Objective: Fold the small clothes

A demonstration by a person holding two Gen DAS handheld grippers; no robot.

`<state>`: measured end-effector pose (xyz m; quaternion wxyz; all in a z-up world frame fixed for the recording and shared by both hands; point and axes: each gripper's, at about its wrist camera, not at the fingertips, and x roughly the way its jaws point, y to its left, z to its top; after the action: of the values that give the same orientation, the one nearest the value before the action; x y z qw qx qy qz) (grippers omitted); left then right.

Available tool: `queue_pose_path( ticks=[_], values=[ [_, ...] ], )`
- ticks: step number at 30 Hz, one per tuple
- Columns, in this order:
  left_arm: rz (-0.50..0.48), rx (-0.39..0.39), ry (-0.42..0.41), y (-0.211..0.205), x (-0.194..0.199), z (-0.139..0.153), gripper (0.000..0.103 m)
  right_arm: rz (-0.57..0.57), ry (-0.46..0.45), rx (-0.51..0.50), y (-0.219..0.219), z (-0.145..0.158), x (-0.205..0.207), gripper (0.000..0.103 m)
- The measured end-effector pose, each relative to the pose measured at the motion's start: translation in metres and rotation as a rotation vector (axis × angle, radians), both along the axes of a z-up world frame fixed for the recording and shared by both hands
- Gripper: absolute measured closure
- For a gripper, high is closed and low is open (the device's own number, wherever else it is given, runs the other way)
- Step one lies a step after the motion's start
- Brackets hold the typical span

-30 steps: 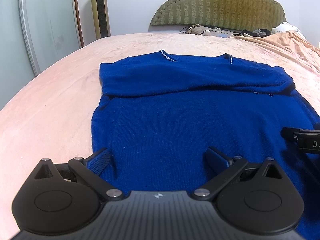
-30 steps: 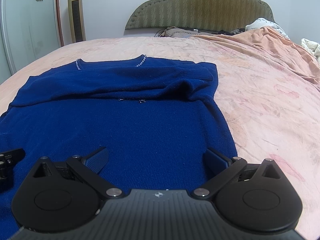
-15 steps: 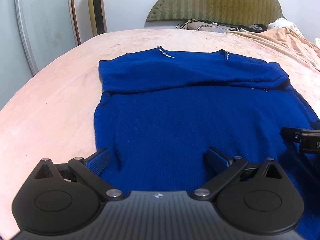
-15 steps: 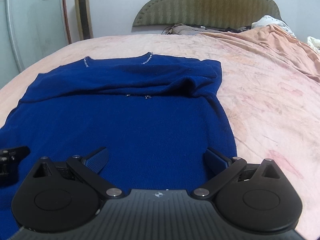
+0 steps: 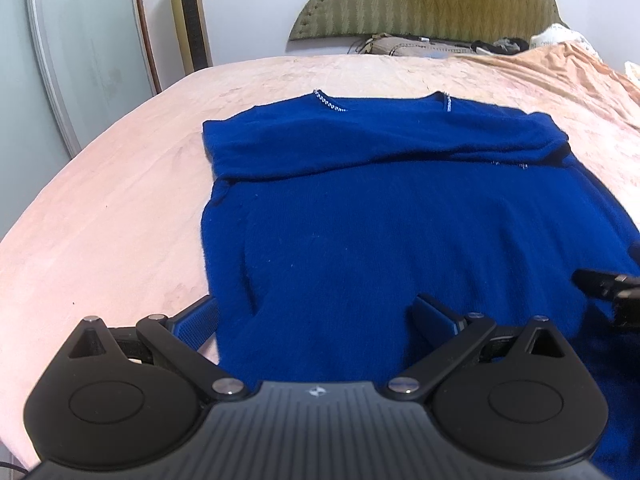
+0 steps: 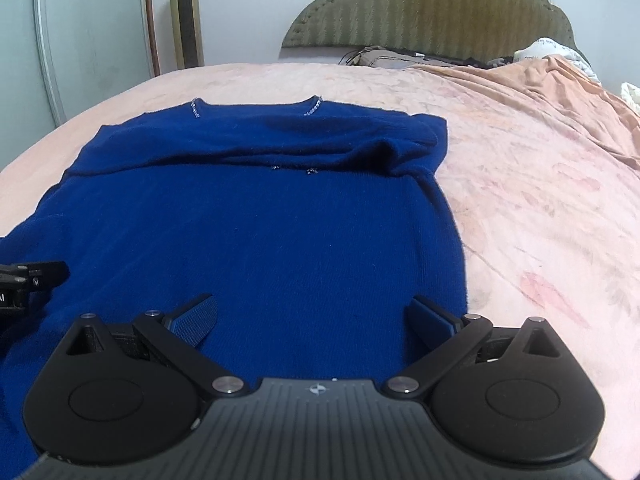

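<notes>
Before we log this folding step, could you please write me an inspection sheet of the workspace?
Surface: bed with pink cover, wrinkled at right.
Job's things: blue sweater lying flat, sleeves folded across the chest.
Clutter: bundled items by the headboard.
Grippers: left gripper and right gripper open, over the near hem.
Cables: dark cords near the headboard.
Surroundings: padded headboard, gold tower unit, wardrobe door.

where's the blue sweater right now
The blue sweater lies flat on the pink bedspread, centred in both wrist views, neckline toward the headboard, hem under both open grippers.
</notes>
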<state>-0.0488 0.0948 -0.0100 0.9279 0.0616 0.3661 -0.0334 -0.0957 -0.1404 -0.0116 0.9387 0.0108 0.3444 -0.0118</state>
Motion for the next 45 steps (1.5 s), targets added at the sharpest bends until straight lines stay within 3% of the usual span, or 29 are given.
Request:
queue_pose_path(
  ticks=[4, 15, 28, 31, 36, 45],
  values=[
    [-0.008, 0.0, 0.002, 0.005, -0.002, 0.001, 0.0, 0.011, -0.033, 0.047, -0.006, 0.007, -0.017, 0.0],
    [-0.018, 0.014, -0.014, 0.008, -0.014, 0.005, 0.0, 0.071, -0.067, 0.037, -0.008, 0.027, -0.044, 0.0],
    [0.02, -0.013, -0.005, 0.024, -0.02, 0.01, 0.0, 0.109, -0.049, 0.088, -0.016, 0.033, -0.057, 0.0],
    [0.0, -0.012, 0.015, 0.027, -0.023, 0.011, 0.0, 0.12, -0.039, 0.131, -0.022, 0.033, -0.061, 0.0],
    [-0.055, 0.011, 0.025, 0.047, -0.041, 0.012, 0.0, 0.142, -0.029, 0.109, -0.028, 0.037, -0.072, 0.0],
    [-0.073, -0.117, 0.122, 0.109, -0.064, 0.017, 0.0, 0.137, 0.052, 0.202, -0.067, 0.035, -0.091, 0.0]
  ],
)
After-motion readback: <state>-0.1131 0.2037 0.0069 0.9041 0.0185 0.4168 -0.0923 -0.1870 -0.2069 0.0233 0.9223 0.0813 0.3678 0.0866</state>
